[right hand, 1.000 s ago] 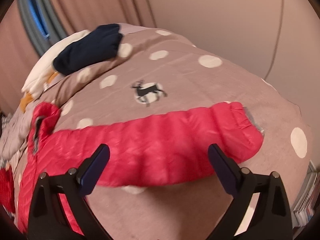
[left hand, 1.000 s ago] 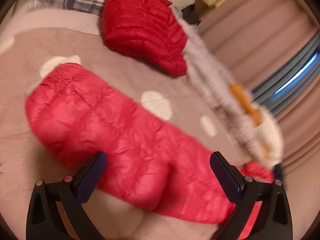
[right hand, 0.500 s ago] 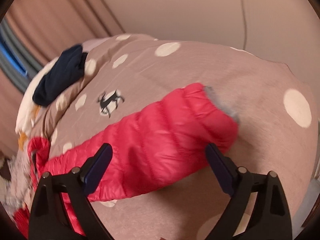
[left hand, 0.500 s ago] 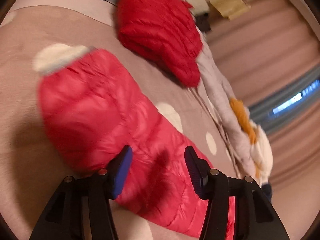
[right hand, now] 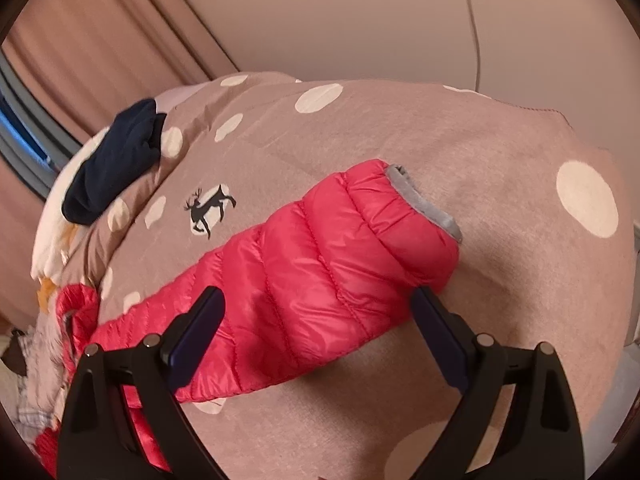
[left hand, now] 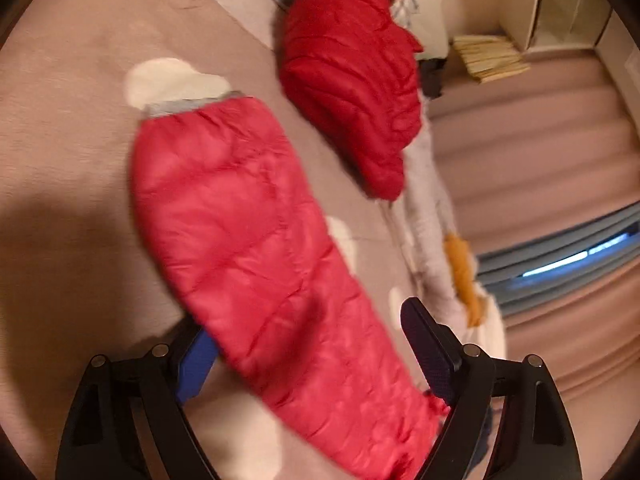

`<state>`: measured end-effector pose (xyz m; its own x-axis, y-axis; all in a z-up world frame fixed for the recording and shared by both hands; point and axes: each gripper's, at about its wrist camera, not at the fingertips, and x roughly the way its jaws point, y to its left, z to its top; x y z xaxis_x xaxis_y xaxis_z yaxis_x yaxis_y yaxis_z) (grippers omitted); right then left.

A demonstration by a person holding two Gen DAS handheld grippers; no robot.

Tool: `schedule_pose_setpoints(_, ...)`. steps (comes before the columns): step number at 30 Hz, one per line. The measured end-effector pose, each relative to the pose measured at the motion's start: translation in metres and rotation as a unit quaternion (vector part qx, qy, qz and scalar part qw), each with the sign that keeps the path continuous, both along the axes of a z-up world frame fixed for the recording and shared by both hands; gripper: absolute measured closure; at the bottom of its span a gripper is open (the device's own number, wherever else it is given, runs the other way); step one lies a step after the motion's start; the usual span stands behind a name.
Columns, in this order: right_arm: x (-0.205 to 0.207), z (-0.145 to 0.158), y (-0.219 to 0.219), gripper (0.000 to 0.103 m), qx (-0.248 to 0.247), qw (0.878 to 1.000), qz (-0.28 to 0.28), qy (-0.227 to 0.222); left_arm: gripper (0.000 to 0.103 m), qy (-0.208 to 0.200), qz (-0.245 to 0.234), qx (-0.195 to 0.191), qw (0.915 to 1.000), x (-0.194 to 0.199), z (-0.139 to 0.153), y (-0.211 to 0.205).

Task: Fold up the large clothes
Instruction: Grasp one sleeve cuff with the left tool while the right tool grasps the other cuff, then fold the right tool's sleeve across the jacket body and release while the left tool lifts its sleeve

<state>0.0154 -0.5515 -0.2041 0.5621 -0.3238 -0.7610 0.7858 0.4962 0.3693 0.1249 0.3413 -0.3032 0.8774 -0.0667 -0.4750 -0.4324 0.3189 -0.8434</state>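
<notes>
Downward, both grippers astride red sleeves.

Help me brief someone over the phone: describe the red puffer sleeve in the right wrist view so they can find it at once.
Start at the taupe bedspread with cream polka dots and a black deer print. Just below the deer lies the red sleeve, running diagonally. Unlike the dark navy garment at the bed's far edge, it is shiny quilted red and ends in a grey cuff.

jacket sleeve [right hand: 332,264] on bedspread [right hand: 500,184] | folded jacket [left hand: 352,80] behind sleeve | garment [right hand: 116,164] near curtain [right hand: 100,40]
</notes>
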Motion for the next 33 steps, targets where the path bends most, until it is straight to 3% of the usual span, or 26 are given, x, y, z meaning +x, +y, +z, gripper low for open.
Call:
schedule_pose_setpoints(1,-0.001,0.000,-0.002,0.008,0.001,1.000,0.000,0.002,0.018,-0.001,-0.002,0.002,1.0000,0.005,-0.002,0.001)
schedule_pose_setpoints(4,-0.007,-0.005,-0.009,0.008,0.012,1.000,-0.018,0.005,0.034,0.014,-0.001,0.017,0.9998,0.018,-0.006,0.004)
schedule_pose_setpoints(6,-0.014,-0.009,-0.015,0.008,0.031,0.999,-0.031,-0.020,0.046,0.031,0.005,0.026,0.9991,0.018,-0.010,0.003)
schedule_pose_setpoints(8,-0.020,-0.016,-0.021,0.008,0.047,0.997,-0.044,-0.039,0.065,0.048,0.016,0.022,0.9985,0.012,-0.016,0.005)
schedule_pose_setpoints(11,-0.031,-0.028,-0.030,0.006,0.072,0.991,-0.067,-0.089,0.075,0.049,0.028,0.005,0.9984,0.008,-0.020,0.010)
schedule_pose_setpoints(16,-0.032,-0.034,-0.030,0.005,0.083,0.983,-0.088,-0.140,0.077,0.068,0.033,0.022,0.9969,0.011,-0.020,0.010)
schedule_pose_setpoints(19,-0.021,-0.033,-0.024,0.005,0.083,0.981,-0.074,-0.157,0.077,0.070,0.047,0.011,0.9964,0.013,-0.021,0.012)
schedule_pose_setpoints(22,-0.006,-0.037,-0.018,0.022,0.099,0.978,-0.038,-0.180,0.079,0.079,0.046,0.012,0.9958,0.024,-0.019,0.011)
schedule_pose_setpoints(23,0.000,-0.040,-0.016,0.042,0.103,0.978,-0.038,-0.176,0.084,0.084,0.048,0.015,0.9952,0.023,-0.018,0.010)
schedule_pose_setpoints(24,0.004,-0.043,-0.016,0.070,0.109,0.978,-0.044,-0.171,0.085,0.092,0.057,0.017,0.9940,0.023,-0.017,0.010)
schedule_pose_setpoints(25,0.006,-0.049,-0.017,0.082,0.123,0.976,-0.059,-0.168,0.086,0.097,0.066,0.018,0.9930,0.024,-0.016,0.008)
schedule_pose_setpoints(26,0.005,-0.056,-0.016,0.085,0.140,0.971,-0.075,-0.178,0.086,0.104,0.073,0.023,0.9917,0.027,-0.014,0.006)
schedule_pose_setpoints(28,0.002,-0.059,-0.013,0.090,0.148,0.964,-0.091,-0.202,0.088,0.145,0.084,0.074,0.9830,0.036,0.000,-0.004)
schedule_pose_setpoints(31,0.006,-0.047,-0.007,0.092,0.124,0.971,-0.086,-0.183,0.090,0.213,0.088,0.171,0.9579,0.055,0.023,-0.025)
schedule_pose_setpoints(33,0.015,-0.031,-0.003,0.092,0.095,0.981,-0.068,-0.156,0.091,0.243,0.073,0.211,0.9440,0.068,0.033,-0.035)
